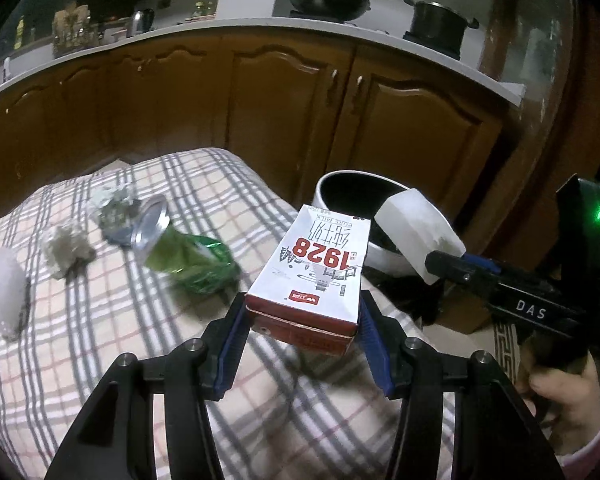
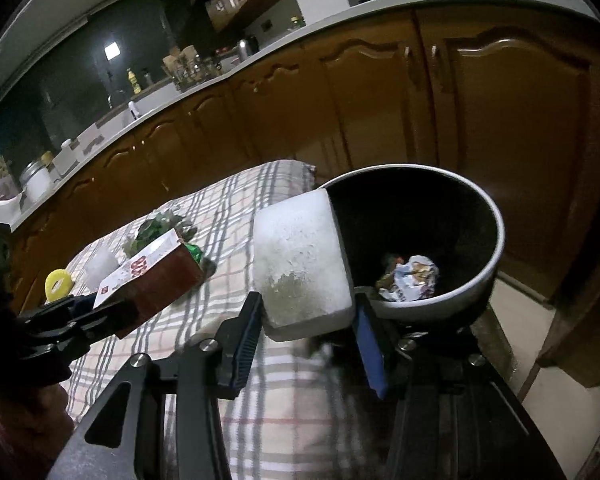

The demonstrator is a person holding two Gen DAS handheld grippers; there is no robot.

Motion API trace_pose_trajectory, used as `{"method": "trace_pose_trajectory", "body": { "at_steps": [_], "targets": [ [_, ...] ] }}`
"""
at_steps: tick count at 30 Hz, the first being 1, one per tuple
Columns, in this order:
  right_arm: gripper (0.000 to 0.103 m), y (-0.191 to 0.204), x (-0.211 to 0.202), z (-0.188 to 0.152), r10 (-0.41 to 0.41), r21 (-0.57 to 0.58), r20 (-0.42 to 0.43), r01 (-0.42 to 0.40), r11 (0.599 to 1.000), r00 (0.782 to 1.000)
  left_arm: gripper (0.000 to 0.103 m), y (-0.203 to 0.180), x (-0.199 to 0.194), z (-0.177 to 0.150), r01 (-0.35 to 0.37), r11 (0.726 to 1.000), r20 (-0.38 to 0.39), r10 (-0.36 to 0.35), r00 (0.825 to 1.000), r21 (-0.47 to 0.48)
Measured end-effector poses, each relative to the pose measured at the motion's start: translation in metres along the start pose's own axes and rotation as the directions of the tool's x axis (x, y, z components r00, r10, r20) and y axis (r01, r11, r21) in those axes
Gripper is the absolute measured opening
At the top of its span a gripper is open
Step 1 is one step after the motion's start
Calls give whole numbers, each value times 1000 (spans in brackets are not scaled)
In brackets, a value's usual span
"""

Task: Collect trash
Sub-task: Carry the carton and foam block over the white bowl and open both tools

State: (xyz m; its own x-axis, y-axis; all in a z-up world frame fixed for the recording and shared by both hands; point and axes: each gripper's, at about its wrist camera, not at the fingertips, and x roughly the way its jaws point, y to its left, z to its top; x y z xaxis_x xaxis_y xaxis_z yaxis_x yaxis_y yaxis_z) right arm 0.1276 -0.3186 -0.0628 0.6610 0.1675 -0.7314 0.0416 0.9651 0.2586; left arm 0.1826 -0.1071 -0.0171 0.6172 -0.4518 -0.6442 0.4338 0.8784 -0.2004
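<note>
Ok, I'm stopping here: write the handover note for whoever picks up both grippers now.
Left gripper: shut on milk carton, held above the table.
Right gripper: shut on white foam block, at the bin rim.
Done: one crumpled wrapper is in the bin.
Left: drop block and carton in, then fetch the green can, paper wads, foil and another foam piece off the checked cloth.

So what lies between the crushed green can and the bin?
The milk carton held in the left tongs sits between the green can and the bin, in the left wrist view.
</note>
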Motion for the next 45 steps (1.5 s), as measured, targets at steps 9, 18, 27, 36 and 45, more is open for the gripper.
{"method": "trace_pose_trajectory", "body": {
  "at_steps": [9, 18, 27, 36, 45],
  "targets": [
    [46, -21, -3, 7, -30, 26, 13, 29, 999, 999, 52, -11, 25, 15, 8, 1000, -11, -8, 1000, 14],
    [46, -38, -1, 15, -55, 43, 16, 55, 998, 998, 52, -20, 51, 34, 11, 999, -11, -10, 1000, 31],
    [46, -56, 3, 27, -83, 53, 11, 83, 995, 996, 52, -36, 81, 55, 21, 998, -24, -19, 1000, 65],
    [47, -73, 14, 39, -110, 46, -13, 111, 993, 994, 52, -43, 113, 74, 29, 997, -58, -25, 998, 71],
    [47, -85, 31, 48, -113, 42, -54, 115, 992, 992, 52, -47, 135, 87, 29, 997, -76, -23, 997, 71]
  ]
}}
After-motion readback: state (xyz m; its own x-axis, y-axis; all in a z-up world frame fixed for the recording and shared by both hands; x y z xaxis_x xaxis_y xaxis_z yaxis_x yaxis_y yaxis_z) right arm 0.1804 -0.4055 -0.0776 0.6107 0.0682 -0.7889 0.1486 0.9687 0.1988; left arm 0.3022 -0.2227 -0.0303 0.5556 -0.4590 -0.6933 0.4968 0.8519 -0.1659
